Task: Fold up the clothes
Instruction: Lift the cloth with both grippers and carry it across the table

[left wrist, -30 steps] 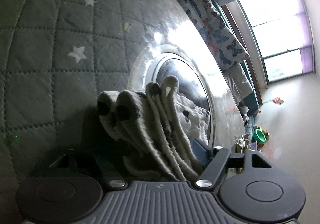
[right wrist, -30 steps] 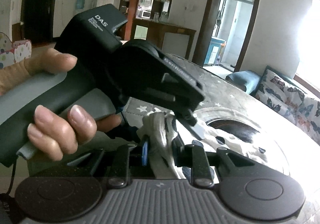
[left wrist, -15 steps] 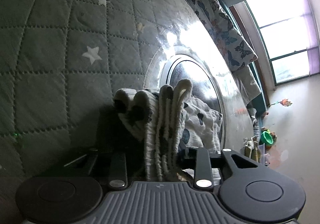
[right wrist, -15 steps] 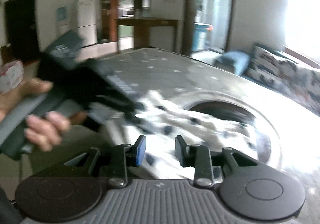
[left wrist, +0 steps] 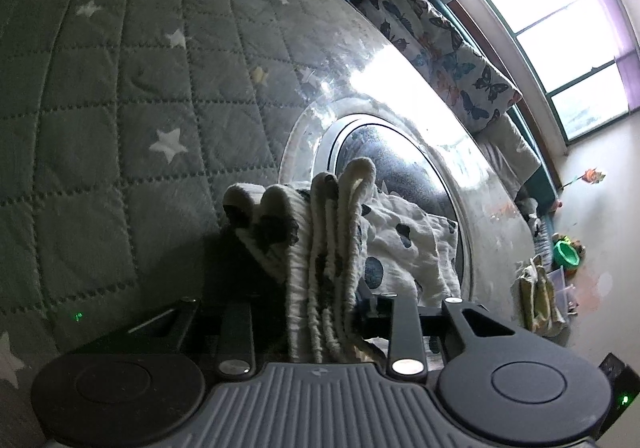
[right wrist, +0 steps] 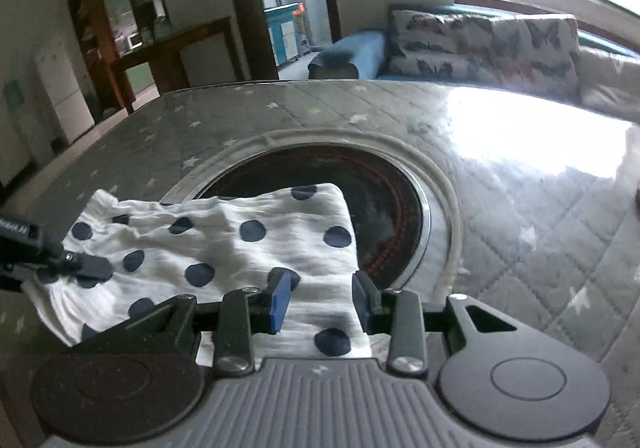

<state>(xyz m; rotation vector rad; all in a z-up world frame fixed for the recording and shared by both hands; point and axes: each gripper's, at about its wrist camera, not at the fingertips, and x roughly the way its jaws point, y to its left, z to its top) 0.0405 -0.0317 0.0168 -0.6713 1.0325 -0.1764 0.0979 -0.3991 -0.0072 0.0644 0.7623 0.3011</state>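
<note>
Left gripper angled downward, jaws clamped tight on a bunched stack of folds of the polka-dot cloth, pads buried in the layers. Right gripper likewise tilted down, jaws parted with the blue-faced fingers standing clear on either side of a strip of cloth, not pressing on it. Tip of the left gripper also visible at the left edge of the right wrist view, pinching the cloth's far end.
</note>
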